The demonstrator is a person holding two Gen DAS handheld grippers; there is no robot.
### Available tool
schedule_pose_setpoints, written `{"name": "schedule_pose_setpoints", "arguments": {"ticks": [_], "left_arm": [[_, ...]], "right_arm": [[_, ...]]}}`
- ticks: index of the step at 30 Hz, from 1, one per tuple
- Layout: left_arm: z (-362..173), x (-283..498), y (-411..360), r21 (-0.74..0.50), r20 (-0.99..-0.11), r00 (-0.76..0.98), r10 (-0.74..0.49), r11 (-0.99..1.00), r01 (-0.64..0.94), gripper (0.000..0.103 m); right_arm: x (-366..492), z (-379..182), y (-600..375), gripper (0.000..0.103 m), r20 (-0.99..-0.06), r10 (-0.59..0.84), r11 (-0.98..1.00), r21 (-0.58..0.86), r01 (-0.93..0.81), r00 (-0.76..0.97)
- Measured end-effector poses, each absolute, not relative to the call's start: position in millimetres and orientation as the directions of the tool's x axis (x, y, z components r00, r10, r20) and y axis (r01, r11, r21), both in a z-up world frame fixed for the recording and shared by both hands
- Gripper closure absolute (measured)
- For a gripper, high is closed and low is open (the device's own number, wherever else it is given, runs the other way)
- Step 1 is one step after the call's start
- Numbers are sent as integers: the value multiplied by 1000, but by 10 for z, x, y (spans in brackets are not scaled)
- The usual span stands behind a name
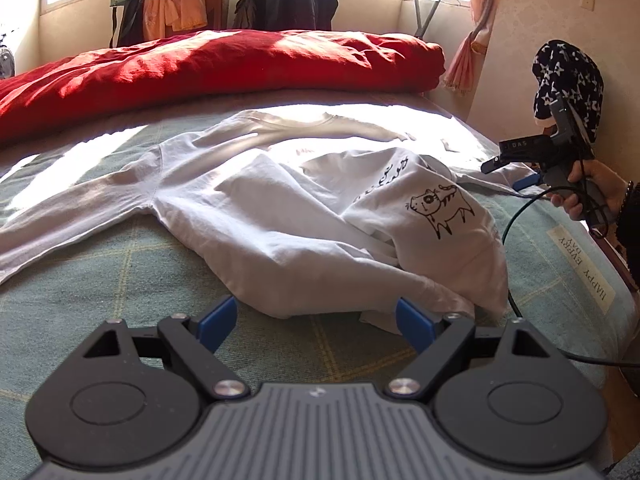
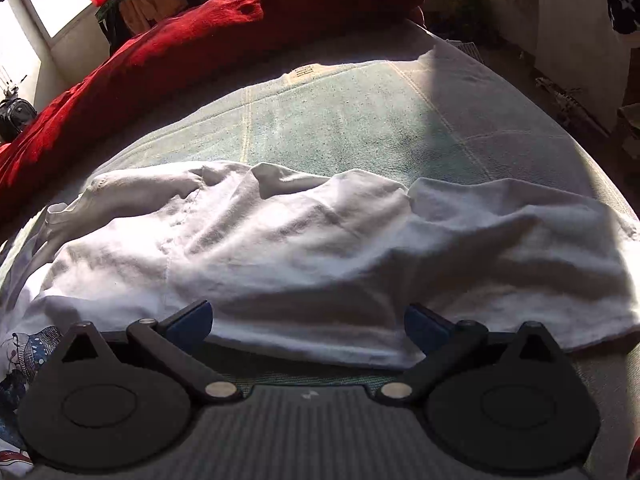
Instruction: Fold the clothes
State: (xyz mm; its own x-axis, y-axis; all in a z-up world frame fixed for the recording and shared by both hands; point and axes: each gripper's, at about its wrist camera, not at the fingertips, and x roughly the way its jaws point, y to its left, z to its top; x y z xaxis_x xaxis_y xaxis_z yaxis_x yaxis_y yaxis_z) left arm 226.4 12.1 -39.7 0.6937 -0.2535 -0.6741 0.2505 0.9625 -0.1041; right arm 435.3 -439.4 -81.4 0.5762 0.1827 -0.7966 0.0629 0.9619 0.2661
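Note:
A white long-sleeved shirt [image 1: 280, 216] with a black cat drawing [image 1: 440, 210] lies rumpled on the green checked bedcover [image 1: 100, 288]; one side is folded over the body and a sleeve stretches left. My left gripper [image 1: 316, 322] is open, its blue pads just short of the shirt's near hem. My right gripper [image 2: 308, 326] is open, its jaws wide at the edge of the white cloth [image 2: 320, 248], nothing between them. The right gripper also shows in the left wrist view [image 1: 516, 172], held by a hand at the shirt's far right edge.
A red quilt [image 1: 208, 68] is bunched along the far side of the bed. A black cable [image 1: 516, 240] trails from the right gripper across the bed's right edge. A star-patterned dark cloth [image 1: 568, 80] hangs at the right. A clothes rack and window stand behind.

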Motion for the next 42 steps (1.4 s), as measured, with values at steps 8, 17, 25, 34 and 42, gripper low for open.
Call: {"name": "schedule_pose_setpoints", "arguments": {"ticks": [8, 17, 25, 34, 42], "left_arm": [[-413, 2238, 320, -128, -681, 685, -258, 963, 236, 16], [-153, 2551, 732, -169, -652, 698, -296, 954, 247, 16], [-292, 2642, 951, -234, -655, 688, -313, 950, 209, 16], [-451, 2583, 1133, -235, -684, 678, -270, 961, 145, 16], [-473, 2469, 1183, -243, -686, 677, -266, 961, 132, 16]], "right_arm": [[4416, -903, -4197, 0, -854, 88, 992, 124, 36, 513], [4809, -210, -3861, 0, -759, 406, 900, 428, -80, 509], [5397, 0, -2843, 0, -727, 551, 834, 475, -279, 410], [5779, -538, -1985, 0, -833, 471, 863, 365, -350, 292], [5670, -438, -2320, 0, -897, 235, 953, 136, -271, 374]]}}
